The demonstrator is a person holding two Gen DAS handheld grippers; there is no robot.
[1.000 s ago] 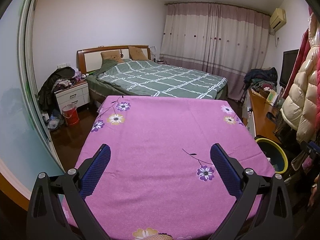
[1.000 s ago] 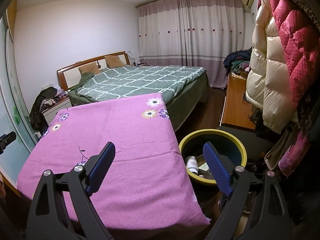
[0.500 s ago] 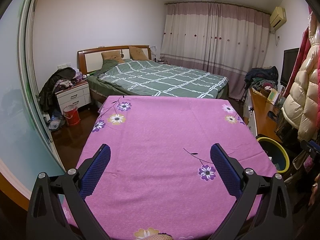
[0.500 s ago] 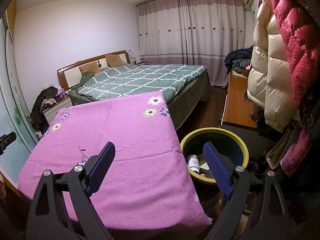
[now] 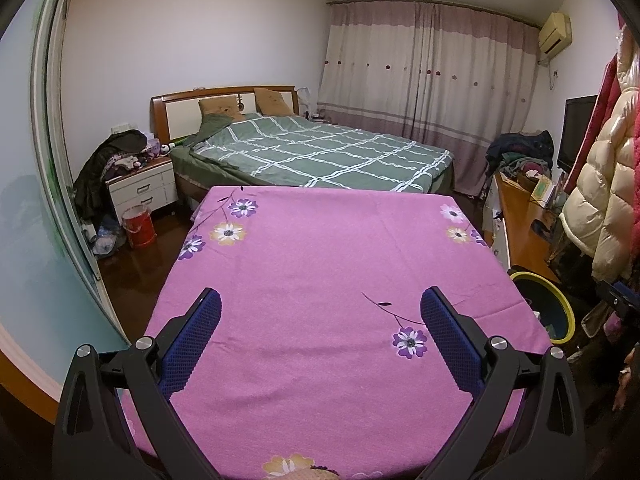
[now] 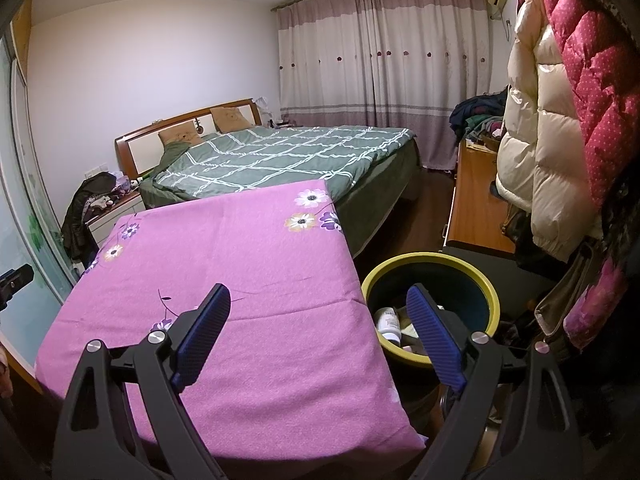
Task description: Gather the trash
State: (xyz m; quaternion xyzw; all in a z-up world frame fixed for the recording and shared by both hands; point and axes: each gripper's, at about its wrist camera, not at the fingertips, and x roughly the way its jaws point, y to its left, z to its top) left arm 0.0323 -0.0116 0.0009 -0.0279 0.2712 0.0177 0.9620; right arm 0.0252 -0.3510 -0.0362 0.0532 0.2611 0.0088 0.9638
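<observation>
both grippers hover over the purple floral tablecloth [image 5: 320, 280], jaws spread wide w/ nothing between the blue pads: left gripper [image 5: 320, 320] over the middle of the cloth, right gripper [image 6: 318, 316] straddling the cloth's right edge.

task's things: the trash bin [image 6: 430, 258], yellow rim, dark inside, stands on the floor just beside the table's right edge, below tabletop level. inside it a white bottle [image 6: 388, 322] and some paper-ish scraps are visible; can't tell what else, since the right pad covers part of the opening. no loose trash shows on the cloth in either view.

key relation: the bin lies to the right of and below both tools. in the right wrist view its opening sits directly behind the right-hand pad, so the right gripper is clearly the nearer one. from the left wrist view the bin [image 5: 560, 300] is only a sliver at the far right edge, well apart from the left gripper w/ the table corner in between.

judgement: the collecting looks done or nearly so. if anything more goes in, the right hand should do it w/ a short move rightwards and down over the rim. the left would have to cross the whole tabletop. the bottle lies tilted against the bin's near wall; its long axis is hard to read from here.
</observation>
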